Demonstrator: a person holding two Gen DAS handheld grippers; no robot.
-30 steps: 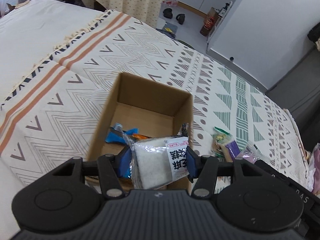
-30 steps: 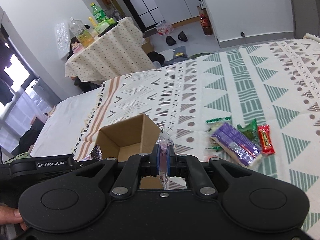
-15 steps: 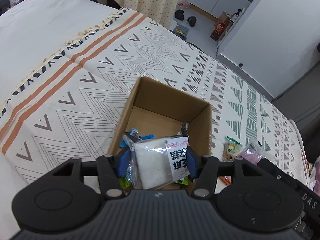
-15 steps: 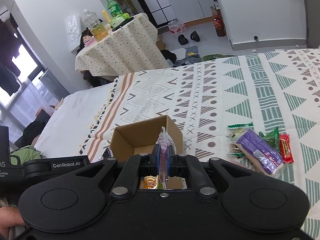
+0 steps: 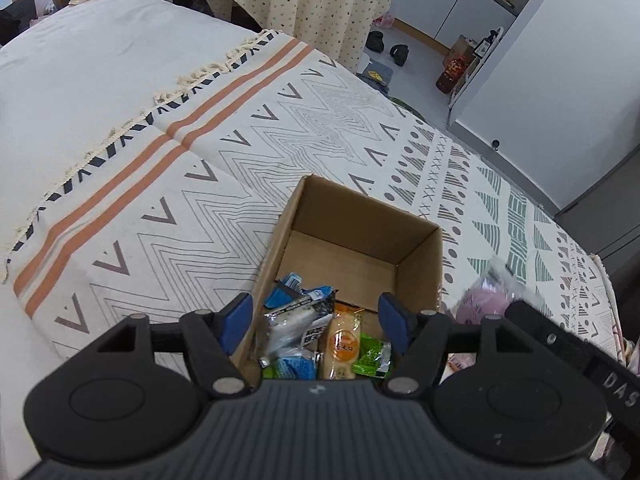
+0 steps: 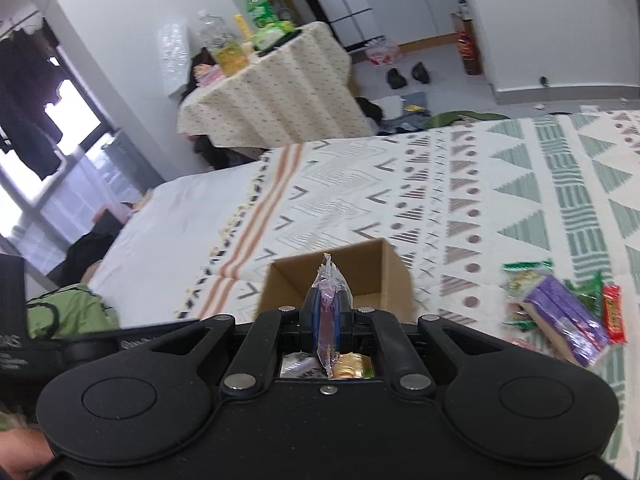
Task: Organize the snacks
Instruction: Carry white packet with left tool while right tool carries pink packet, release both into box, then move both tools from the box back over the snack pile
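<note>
Your left gripper (image 5: 316, 322), fingers wide apart and empty, right above the snacks (image 5: 326, 340) in the box (image 5: 360, 220).

Soft, even daylight fills both views, brightest at the overexposed window (image 6: 60, 136) on the left of the right wrist view. That view is motion-blurred, smearing the patterned cream bedspread (image 6: 500, 200). Fisheye distortion bends the edges of both.

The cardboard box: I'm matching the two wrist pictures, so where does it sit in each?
Left wrist: cardboard box at centre, just beyond the open left gripper.
Right wrist: lower centre, behind the pink packet clamped by the right gripper.
Shared landmark: the orange stripes on the blanket.
</note>
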